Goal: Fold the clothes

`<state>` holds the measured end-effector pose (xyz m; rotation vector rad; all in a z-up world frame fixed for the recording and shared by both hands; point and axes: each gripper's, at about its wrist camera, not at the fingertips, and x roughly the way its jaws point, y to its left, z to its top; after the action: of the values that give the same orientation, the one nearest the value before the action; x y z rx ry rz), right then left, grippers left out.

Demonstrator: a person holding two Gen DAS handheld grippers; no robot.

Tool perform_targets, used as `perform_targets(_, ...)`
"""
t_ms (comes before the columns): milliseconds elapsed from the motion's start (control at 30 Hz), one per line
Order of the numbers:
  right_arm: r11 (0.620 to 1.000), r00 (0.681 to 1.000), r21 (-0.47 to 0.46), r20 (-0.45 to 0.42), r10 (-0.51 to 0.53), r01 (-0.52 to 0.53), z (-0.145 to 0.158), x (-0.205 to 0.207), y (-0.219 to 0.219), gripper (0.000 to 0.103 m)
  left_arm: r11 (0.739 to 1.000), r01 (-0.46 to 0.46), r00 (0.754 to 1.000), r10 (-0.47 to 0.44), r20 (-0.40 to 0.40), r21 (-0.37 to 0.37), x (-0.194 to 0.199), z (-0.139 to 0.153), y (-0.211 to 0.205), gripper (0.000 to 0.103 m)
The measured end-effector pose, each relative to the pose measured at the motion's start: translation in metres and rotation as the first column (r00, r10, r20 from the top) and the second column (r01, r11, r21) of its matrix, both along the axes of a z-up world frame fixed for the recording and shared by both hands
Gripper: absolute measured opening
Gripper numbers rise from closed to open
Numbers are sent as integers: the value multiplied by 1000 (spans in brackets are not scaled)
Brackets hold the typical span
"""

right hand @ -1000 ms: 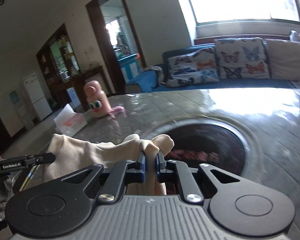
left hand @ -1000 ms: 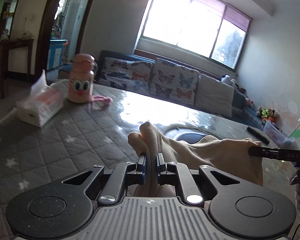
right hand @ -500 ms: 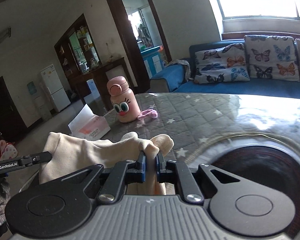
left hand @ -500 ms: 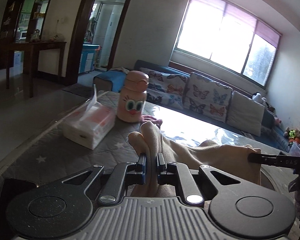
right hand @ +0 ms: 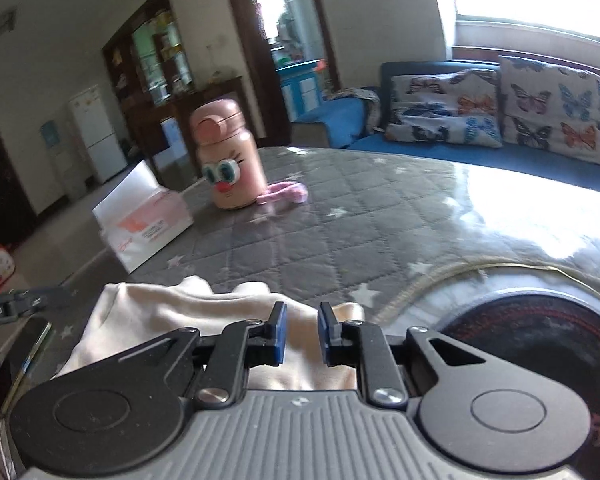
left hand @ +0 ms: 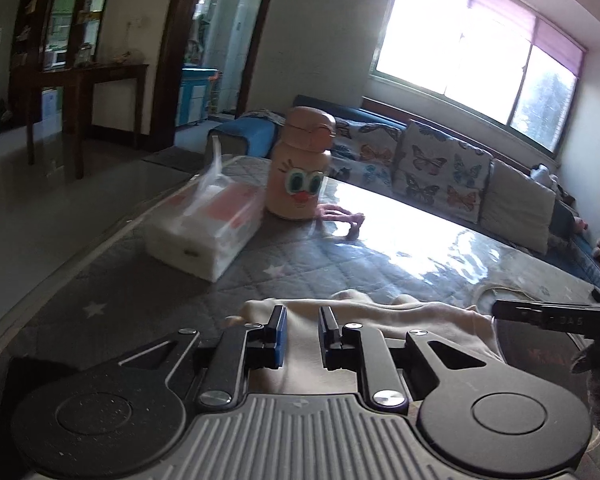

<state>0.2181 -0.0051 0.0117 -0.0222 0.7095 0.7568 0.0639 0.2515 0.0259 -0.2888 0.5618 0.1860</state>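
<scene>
Only faint red print on tissue box (right hand: 144,224), unreadable.

The left gripper (left hand: 302,320) points forward and level, its jaws parted with a clear gap between the blue-padded fingertips (left hand: 279,322), gripping nothing. The right gripper (right hand: 302,316) sits in the same pose, jaws likewise spread and its pads (right hand: 327,322) free of contact. Each gripper's dark tip shows at the edge of the other's view, so the two sit side by side.
</scene>
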Motion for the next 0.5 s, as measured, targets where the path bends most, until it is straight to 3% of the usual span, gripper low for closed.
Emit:
perform_targets(233,996,997,-47,-9,78,-78,-14,9,40,17,994,106,993,-108,-57,-34,52,-19,-22,19)
perform_targets(500,990,994,-92,-11,106,-107,-31,23,64,22,991,119,987,-124,-99,-53,88,-39,-24,18)
